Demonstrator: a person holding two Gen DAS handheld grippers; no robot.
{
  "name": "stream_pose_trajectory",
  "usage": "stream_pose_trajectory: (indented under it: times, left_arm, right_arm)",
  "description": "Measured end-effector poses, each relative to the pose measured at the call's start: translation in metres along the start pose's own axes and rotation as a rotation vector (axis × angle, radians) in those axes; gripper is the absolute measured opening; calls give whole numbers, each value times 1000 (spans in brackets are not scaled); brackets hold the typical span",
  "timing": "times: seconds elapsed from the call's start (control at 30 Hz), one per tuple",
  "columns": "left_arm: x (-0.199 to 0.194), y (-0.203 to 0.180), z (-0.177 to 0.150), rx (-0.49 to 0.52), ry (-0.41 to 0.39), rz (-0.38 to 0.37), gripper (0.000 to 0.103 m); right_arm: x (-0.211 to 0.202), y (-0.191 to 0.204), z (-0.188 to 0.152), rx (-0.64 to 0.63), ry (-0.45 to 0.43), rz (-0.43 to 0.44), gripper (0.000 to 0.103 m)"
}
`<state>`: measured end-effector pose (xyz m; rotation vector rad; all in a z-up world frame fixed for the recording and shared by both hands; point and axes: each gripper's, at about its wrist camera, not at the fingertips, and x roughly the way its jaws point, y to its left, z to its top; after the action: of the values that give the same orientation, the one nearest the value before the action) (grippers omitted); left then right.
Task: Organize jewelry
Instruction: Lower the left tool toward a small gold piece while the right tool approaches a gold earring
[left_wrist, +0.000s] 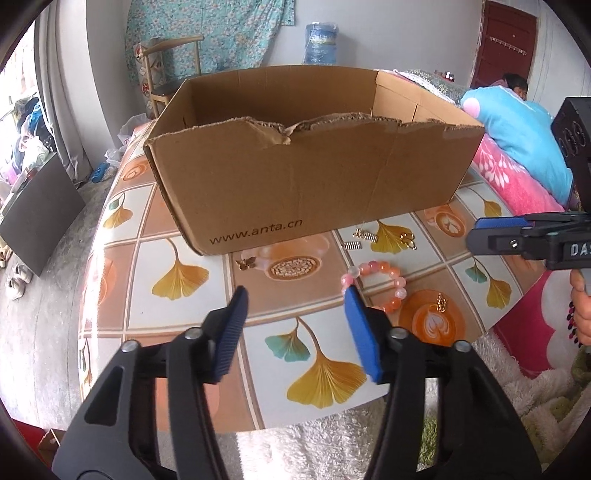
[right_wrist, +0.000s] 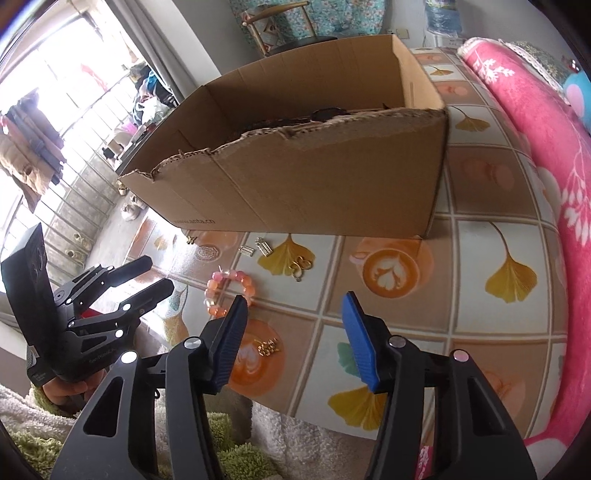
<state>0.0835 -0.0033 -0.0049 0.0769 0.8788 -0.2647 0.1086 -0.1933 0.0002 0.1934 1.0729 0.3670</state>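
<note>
With both hand-held grippers spread wide and empty, we'd drop the left hand-held gripper straight onto the bead bracelet lying on the bench just in front of the cardboard box, pinching one side of the loop, while the right hand-held gripper waits.

My left gripper hangs with its jaws spread wide, nothing between the blue pads. My right gripper is spread just as wide and holds nothing. In the left wrist view the right gripper comes in from the right edge, level, with my right hand wrapped on its handle below. In the right wrist view the left gripper sits low at left, pointing up and right, gripped by my left hand.
</note>
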Motion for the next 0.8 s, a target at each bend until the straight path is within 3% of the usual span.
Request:
stream_pose_trajectory:
  times: [0.13, 0.4, 0.57, 0.63, 0.8]
  left_arm:
    - [-2, -6, 4, 34, -23, -50, 36]
    - [8, -47, 4, 205, -16, -174, 36]
    - [27, -64, 0, 280, 37, -153, 30]
    - [35, -63, -1, 271, 65, -147, 21]
    - [40, -51, -1, 235, 89, -134, 12]
  right_arm:
    - [5, 3, 5, -12, 8, -4, 41]
    - [6, 5, -2, -47, 44, -35, 32]
    - [10, 7, -3, -49, 49, -36, 30]
    - [11, 6, -1, -47, 47, -29, 30]
    - [16, 9, 7, -64, 38, -19, 30]
